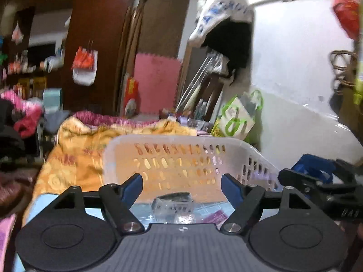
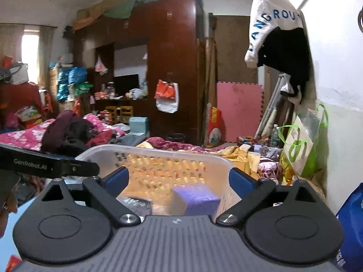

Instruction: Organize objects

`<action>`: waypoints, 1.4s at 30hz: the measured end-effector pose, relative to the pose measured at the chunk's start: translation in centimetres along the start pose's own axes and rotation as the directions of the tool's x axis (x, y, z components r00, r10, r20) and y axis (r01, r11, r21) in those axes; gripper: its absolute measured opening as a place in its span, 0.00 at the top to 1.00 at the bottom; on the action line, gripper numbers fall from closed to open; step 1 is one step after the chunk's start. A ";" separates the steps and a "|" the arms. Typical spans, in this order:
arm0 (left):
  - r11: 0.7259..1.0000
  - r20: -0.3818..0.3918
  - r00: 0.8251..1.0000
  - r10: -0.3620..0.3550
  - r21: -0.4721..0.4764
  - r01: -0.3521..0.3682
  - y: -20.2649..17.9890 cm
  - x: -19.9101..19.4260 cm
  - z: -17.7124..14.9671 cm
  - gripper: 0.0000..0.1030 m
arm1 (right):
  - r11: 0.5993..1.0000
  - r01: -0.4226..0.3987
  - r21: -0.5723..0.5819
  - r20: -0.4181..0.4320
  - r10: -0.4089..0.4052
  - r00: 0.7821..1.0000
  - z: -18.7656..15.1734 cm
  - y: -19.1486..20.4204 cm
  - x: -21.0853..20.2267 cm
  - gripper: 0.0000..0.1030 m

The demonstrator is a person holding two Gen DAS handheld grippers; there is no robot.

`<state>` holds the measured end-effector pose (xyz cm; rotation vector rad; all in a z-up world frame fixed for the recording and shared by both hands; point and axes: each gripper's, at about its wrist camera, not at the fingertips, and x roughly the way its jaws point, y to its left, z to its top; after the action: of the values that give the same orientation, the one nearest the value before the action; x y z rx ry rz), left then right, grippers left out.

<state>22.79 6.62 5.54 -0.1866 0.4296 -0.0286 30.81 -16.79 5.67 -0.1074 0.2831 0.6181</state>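
Both grippers: ribbed grey bodies, black round-hubbed arms with silver screws, blue-padded jaws; one arm reads "GenRobot.AI".

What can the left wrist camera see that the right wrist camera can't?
Only the left wrist view shows a clear packet lying below the open left gripper, plus a red bag hanging at the top right.

Only the right wrist view shows a purple box below the open right gripper, and a window far left.

Both show the white plastic basket, the yellow blanket, the pink foam mat and the white cloth with blue letters. Neither gripper's jaws hold anything.
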 end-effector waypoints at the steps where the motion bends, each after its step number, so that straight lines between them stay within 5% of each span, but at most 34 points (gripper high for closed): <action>1: 1.000 0.028 1.000 -0.004 0.021 0.004 0.1 -1.7 -0.8 0.23 | 1.000 -0.018 -0.011 0.006 0.018 1.000 -0.3 0.1 -1.2 0.00; 5: 0.996 0.101 0.994 -0.032 0.080 0.024 0.9 -8.9 -6.7 0.22 | 0.994 -0.113 0.006 -0.039 0.113 0.993 -3.8 0.2 -6.5 0.00; 7: 0.995 0.148 0.987 -0.066 0.087 0.053 1.4 -12.2 -10.8 0.12 | 0.989 -0.144 -0.009 -0.044 0.144 0.989 -7.0 0.6 -9.4 0.00; 12: 0.983 0.114 0.991 -0.071 0.174 0.050 0.7 -14.5 -17.9 0.10 | 0.977 -0.212 0.007 -0.034 0.212 0.977 -14.8 2.0 -14.6 0.00; 22: 0.981 0.049 0.999 0.010 0.193 -0.019 1.0 -12.5 -19.8 0.10 | 0.969 -0.243 -0.041 -0.061 0.240 0.969 -17.6 4.8 -12.5 0.02; 30: 0.986 0.021 1.000 0.012 0.167 -0.015 1.0 -10.8 -20.2 0.11 | 0.964 -0.265 -0.021 -0.074 0.263 0.962 -18.9 4.8 -12.9 0.15; 34: 0.991 0.050 0.999 -0.007 0.136 0.000 1.5 -11.2 -20.6 0.32 | 0.965 -0.260 -0.028 -0.063 0.258 0.964 -18.9 4.8 -13.4 0.18; 42: 0.994 0.122 0.992 -0.041 0.108 0.027 1.3 -13.5 -20.8 0.37 | 0.979 -0.205 -0.010 -0.018 0.205 0.979 -18.2 3.2 -15.0 0.18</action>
<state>1.85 5.20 -7.68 -0.0903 0.2995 -0.0729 13.08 -25.88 -7.38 -0.0951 0.3088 0.8243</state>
